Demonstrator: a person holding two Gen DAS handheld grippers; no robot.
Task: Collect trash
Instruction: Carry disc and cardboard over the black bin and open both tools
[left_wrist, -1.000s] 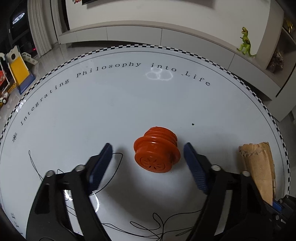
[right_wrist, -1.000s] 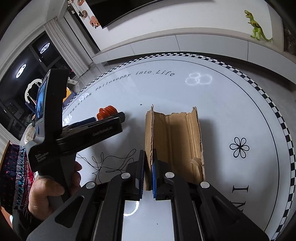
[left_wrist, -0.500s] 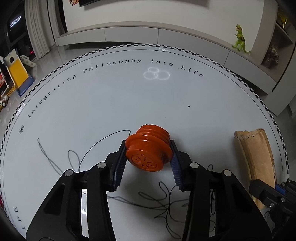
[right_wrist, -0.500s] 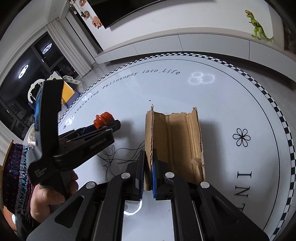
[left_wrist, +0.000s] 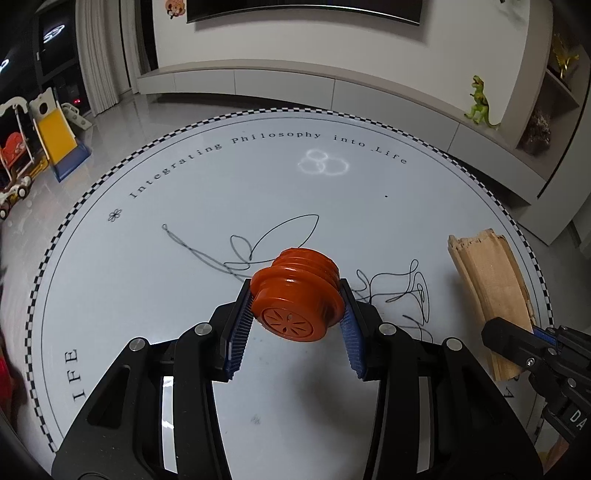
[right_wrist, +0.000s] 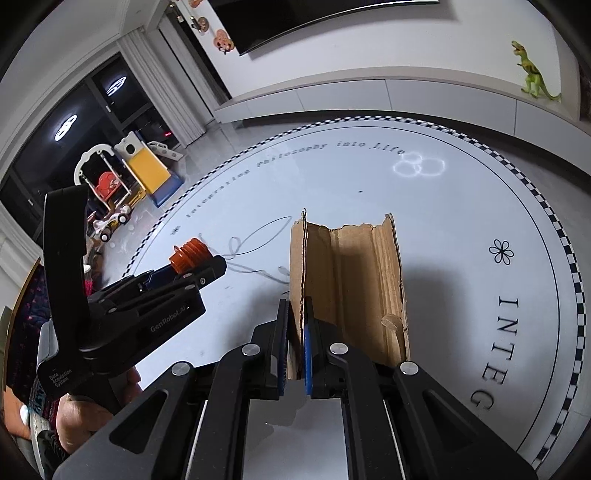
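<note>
- Left gripper (left_wrist: 297, 317): blue ribbed pads clamped on a ridged orange plastic cap (left_wrist: 295, 297), angled downward.
- Right gripper (right_wrist: 295, 350): jaws pinched on a torn brown cardboard piece (right_wrist: 351, 288).
- Bare hand (right_wrist: 79, 417) grips the left handle.

Evenly lit from overhead, indoor and fairly bright. Ring-shaped glare of ceiling lamps on the glossy white table (left_wrist: 321, 166), repeated in the dark windows (right_wrist: 66, 127). Soft shadow beside the cardboard piece (right_wrist: 347, 280). Strong fisheye bending, dark vignette at corners. Centre sharp; left edge of the left wrist view smeared.

Thread (left_wrist: 280, 254) on the round table (left_wrist: 110, 295), cardboard (left_wrist: 491, 280) to its right
</note>
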